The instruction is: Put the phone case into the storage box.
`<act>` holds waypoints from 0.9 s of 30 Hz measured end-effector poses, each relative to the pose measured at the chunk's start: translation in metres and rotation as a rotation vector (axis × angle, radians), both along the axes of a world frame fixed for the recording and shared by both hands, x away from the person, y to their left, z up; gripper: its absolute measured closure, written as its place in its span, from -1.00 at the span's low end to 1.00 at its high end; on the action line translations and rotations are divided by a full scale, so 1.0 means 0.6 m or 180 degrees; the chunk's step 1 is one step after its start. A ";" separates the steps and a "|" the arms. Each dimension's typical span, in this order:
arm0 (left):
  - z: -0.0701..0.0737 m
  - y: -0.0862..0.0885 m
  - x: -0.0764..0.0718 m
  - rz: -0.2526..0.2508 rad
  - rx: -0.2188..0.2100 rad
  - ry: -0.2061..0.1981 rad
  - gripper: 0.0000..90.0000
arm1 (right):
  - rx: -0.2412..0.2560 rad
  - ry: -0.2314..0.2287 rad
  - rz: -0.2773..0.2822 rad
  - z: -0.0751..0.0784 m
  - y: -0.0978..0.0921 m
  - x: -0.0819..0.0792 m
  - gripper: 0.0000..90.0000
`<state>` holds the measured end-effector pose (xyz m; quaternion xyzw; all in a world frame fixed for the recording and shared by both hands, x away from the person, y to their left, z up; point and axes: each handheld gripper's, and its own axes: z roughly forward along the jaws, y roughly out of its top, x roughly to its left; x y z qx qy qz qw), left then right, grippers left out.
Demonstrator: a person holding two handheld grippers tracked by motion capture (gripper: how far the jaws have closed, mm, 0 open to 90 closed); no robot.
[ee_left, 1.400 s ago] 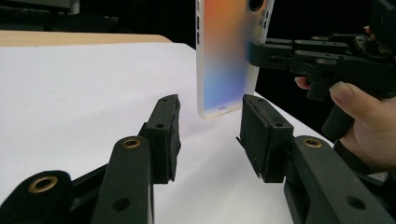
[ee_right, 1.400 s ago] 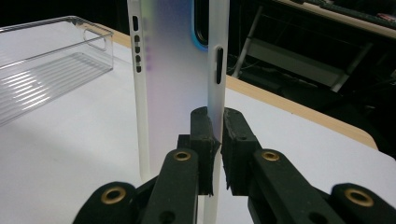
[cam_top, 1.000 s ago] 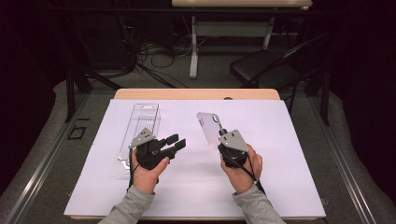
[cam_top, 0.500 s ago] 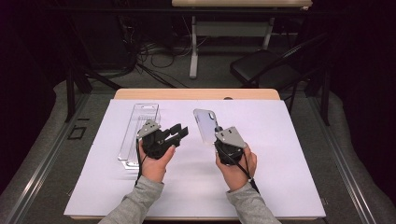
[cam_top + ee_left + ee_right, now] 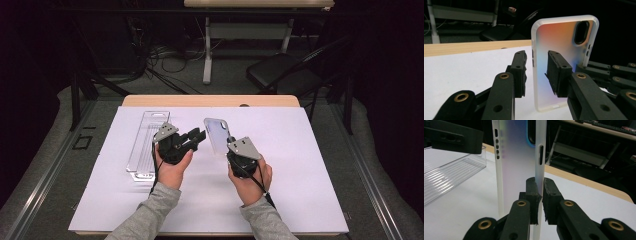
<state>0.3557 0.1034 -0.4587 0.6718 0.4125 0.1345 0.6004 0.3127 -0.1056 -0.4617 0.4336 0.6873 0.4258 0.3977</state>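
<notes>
Gripping phone case [image 5: 216, 135] upright, right tool [image 5: 231, 146] | left tool [image 5: 199, 136] wide, level beside it

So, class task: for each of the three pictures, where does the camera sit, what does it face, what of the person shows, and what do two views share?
High view: above the person's side, facing forward and down on the table; both forearms, left tool, right tool.
Left gripper view: rides the left tool, open jaws either side of the phone case edge.
Right gripper view: rides the right tool, shut on the case's side wall; clear tray beyond.
Shared: all three show the phone case.
</notes>
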 end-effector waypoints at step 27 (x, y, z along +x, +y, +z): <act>-0.007 -0.008 0.019 0.0062 -0.0028 0.0107 0.75 | 0.0065 -0.0013 0.0066 -0.007 0.007 -0.005 0.87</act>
